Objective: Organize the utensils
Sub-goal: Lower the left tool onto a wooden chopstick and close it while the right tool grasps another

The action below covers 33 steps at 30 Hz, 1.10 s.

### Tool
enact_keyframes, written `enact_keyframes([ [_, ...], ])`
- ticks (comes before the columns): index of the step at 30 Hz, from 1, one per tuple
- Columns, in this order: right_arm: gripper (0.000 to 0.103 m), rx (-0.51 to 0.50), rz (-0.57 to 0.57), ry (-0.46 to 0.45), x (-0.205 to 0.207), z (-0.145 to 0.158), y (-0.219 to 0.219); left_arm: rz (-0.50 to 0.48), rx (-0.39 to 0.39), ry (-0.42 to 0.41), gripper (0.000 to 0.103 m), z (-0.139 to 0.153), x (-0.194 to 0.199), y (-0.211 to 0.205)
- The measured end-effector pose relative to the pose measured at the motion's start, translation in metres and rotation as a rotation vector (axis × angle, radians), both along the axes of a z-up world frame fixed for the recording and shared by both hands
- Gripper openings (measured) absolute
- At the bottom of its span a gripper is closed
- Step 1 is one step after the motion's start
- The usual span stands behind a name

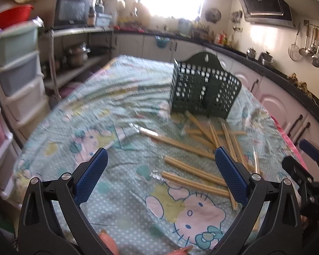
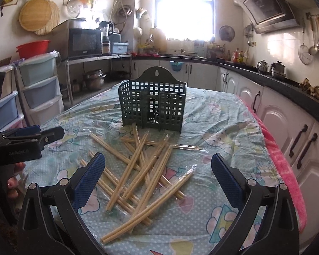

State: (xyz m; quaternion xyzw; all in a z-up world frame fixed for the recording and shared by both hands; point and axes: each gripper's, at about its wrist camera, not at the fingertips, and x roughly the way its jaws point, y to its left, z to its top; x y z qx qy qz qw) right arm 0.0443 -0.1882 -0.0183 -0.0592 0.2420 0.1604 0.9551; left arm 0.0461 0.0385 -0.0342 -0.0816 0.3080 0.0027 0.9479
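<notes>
Hovering over the near end of the table, both grippers empty: left gripper (image 1: 161, 175) has its fingers spread wide, right gripper (image 2: 158, 179) the same, nothing between the pads on either

Left one sits off to the left side of the pile, over bare tablecloth (image 1: 108, 218) with the cat print; free cloth below and to its left out to the table's left edge. It shows in the right wrist view as a black body at the left margin (image 2: 29, 141)

Chopsticks (image 2: 138, 170) lie in a loose crossed heap on the cloth, in clear wrappers, right below and just ahead of the right gripper. Nearest ends reach almost to the near edge of the cloth; far ends touch or nearly touch the foot of the holder. Some cross over others, so few lie flat alone

Green holder (image 2: 153, 104), gridded plastic with a hanging tab on top, stands upright mid-table just beyond the heap. A divider inside splits it; looks empty as far as the grid lets me see

Open cloth on both sides of the holder and behind it. Pink towel (image 2: 287, 165) runs along the right table edge, with a narrow gap to the cabinets (image 2: 297, 127). Drawer stack (image 2: 40, 87) stands close to the left edge
</notes>
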Motion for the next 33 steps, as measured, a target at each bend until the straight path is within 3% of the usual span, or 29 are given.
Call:
enact_keyframes([
  [7,0.097,-0.039,0.008,0.09,0.035,-0.005,0.005,-0.066,-0.069,0.099,0.092,-0.019,0.015,0.011],
  [10,0.096,-0.045,0.003,0.157,0.054,-0.012,0.002,-0.084,-0.096,0.132,0.08,-0.023,0.019,0.011],
  [12,0.086,-0.051,-0.003,0.18,0.062,-0.015,0.0,-0.093,-0.115,0.157,0.067,-0.026,0.022,0.012],
  [17,0.074,-0.079,0.008,0.271,0.087,-0.027,-0.002,-0.116,-0.197,0.232,0.053,-0.036,0.03,0.014],
  [24,0.053,-0.056,0.009,0.427,0.12,-0.047,-0.011,-0.106,-0.324,0.382,0.049,-0.062,0.047,0.016],
  [33,0.036,0.053,0.052,0.551,0.15,-0.059,-0.014,-0.06,-0.412,0.409,0.048,-0.068,0.061,0.026],
])
